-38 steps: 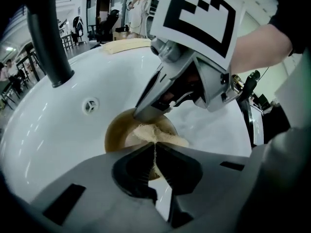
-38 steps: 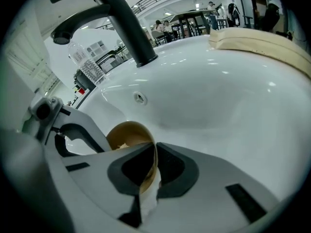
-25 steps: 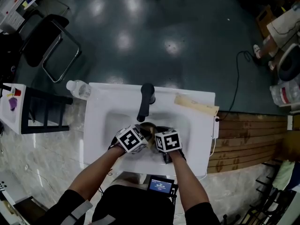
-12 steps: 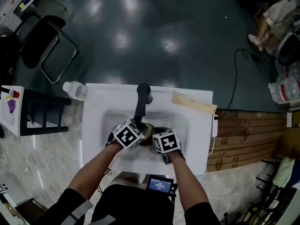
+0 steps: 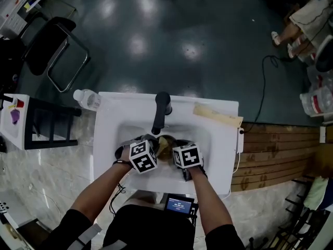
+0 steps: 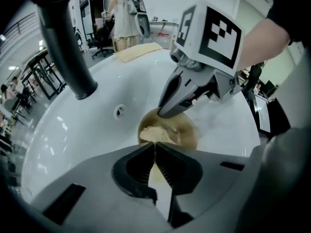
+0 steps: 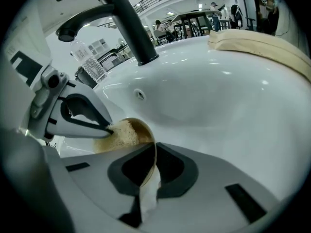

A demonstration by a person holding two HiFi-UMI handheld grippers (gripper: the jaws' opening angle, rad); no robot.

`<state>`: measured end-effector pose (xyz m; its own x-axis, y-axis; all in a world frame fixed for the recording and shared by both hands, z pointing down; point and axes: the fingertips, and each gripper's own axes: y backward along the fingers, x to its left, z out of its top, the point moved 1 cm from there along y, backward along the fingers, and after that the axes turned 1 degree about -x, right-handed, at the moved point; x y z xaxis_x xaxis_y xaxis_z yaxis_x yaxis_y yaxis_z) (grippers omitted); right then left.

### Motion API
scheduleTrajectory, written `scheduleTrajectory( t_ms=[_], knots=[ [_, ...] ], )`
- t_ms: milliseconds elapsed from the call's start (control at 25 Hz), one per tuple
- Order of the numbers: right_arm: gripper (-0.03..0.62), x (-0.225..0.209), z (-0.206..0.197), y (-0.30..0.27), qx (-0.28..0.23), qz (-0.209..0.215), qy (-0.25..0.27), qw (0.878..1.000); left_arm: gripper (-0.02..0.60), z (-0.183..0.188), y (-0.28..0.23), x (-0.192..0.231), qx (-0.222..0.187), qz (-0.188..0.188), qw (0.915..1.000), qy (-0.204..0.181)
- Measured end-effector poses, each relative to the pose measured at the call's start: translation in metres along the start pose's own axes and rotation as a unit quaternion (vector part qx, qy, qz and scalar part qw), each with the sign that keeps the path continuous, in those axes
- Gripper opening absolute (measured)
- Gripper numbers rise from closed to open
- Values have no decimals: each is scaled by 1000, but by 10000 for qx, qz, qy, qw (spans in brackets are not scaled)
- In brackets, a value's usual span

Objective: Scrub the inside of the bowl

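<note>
A small brown bowl (image 5: 165, 146) sits tilted in the white sink (image 5: 218, 139). My right gripper (image 7: 154, 152) is shut on the bowl's rim (image 7: 151, 144), which runs between its pads. My left gripper (image 6: 155, 147) is shut on a pale beige scrub pad (image 6: 154, 134) that presses into the bowl (image 6: 182, 130). From the right gripper view the pad (image 7: 122, 134) fills the left of the bowl, at the left gripper's fingertips (image 7: 99, 125). The head view shows both marker cubes side by side over the bowl, left (image 5: 143, 157) and right (image 5: 186, 156).
A black faucet (image 5: 161, 113) arches over the basin from the back, close above the bowl. A beige folded cloth (image 5: 217, 117) lies on the sink's back right corner. A clear plastic bottle (image 5: 87, 99) stands at the back left corner. The overflow hole (image 6: 119, 111) is in the far wall.
My left gripper has shifted a little inside the bowl, first away and then back toward me, with the pad in it. The right gripper keeps its hold on the rim.
</note>
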<state>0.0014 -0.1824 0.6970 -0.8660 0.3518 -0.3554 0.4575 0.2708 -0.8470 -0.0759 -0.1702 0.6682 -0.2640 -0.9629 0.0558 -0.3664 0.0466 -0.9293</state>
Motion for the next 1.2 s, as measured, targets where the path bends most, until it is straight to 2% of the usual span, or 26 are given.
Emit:
scheduleTrajectory(
  t_ms=[120,200,440,560,640,760,920,1040,1200],
  knots=[
    [20,-3,1,0,-42,-46,-138,9999,14,-5,-5,-17,178,-204,9994,-209],
    [20,-2,2,0,-47,-57,-151,9999,12,-5,-7,-27,144,-392,9991,-72],
    [20,3,2,-2,-65,-58,-130,9999,12,12,-11,-37,-273,-781,9943,665],
    [20,4,2,-2,-84,-38,-126,9999,12,25,-9,-39,-589,-1202,9821,1322],
    [20,5,0,-2,-89,-2,-161,9998,12,29,-10,-39,-698,-1342,9754,1606],
    [20,7,-3,-1,-96,75,-163,9998,12,31,-17,-36,-846,-1389,9691,1852],
    [20,9,-4,-1,-115,180,-134,9997,12,31,-20,-31,-893,-1333,9655,2050],
    [20,9,-3,1,-108,208,-101,9997,12,31,-22,-23,-906,-1183,9653,2145],
    [20,12,-5,0,-34,236,47,9997,12,28,-23,-6,-990,-940,9598,2451]
  ],
)
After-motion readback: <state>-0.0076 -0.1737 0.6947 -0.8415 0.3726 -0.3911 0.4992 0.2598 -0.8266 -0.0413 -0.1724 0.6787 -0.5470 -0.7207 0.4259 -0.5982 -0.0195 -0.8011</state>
